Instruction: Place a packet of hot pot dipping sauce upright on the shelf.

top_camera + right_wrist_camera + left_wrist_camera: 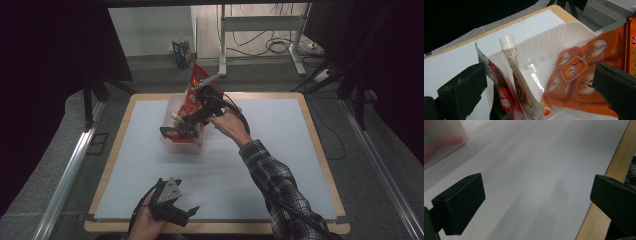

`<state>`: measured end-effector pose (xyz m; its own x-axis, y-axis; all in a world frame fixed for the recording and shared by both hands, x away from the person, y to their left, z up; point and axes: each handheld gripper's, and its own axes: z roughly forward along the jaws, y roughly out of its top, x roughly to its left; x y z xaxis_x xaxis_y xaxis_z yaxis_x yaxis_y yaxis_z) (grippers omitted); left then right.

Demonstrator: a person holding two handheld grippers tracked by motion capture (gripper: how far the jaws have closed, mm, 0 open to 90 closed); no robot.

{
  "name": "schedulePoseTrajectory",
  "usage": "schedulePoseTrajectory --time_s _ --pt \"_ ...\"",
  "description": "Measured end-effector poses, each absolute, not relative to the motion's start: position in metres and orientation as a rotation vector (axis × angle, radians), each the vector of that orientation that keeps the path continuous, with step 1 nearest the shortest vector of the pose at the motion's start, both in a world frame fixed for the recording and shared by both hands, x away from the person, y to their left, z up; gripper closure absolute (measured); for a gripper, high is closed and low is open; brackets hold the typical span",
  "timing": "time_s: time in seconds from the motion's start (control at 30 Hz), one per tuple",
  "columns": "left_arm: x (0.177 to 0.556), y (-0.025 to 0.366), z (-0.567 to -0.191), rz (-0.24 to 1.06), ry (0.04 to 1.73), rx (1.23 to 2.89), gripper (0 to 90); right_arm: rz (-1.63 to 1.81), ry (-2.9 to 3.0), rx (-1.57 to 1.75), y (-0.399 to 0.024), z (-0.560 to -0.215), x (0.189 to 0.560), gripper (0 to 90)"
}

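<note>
The white-topped table (280,165) carries a clear plastic bin (175,107) at about eleven o'clock from its middle, and inside it stand an orange packet (584,72), a dark red-labelled pouch (499,95) and a spouted pouch with a white cap (507,42). The right gripper (539,87) hangs over the bin with its jaws spread wide, pinching nothing, the pouches between them but untouched. The left gripper (189,212) rests at the table's six o'clock edge, jaws spread over bare surface.
</note>
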<state>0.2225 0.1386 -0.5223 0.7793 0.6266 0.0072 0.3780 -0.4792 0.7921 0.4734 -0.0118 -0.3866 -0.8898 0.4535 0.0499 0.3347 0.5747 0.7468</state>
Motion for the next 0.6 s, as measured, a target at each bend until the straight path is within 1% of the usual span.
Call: schedulePoseTrajectory --time_s 0.5,0.6 --pt "0.222 0.141 -0.521 0.337 0.752 2.070 0.0 1.204 2.638 0.634 -0.026 -0.385 0.461 0.0" --pt "0.222 0.142 -0.522 0.346 0.753 2.070 0.0 1.206 2.635 0.616 -0.028 -0.385 0.458 0.0"
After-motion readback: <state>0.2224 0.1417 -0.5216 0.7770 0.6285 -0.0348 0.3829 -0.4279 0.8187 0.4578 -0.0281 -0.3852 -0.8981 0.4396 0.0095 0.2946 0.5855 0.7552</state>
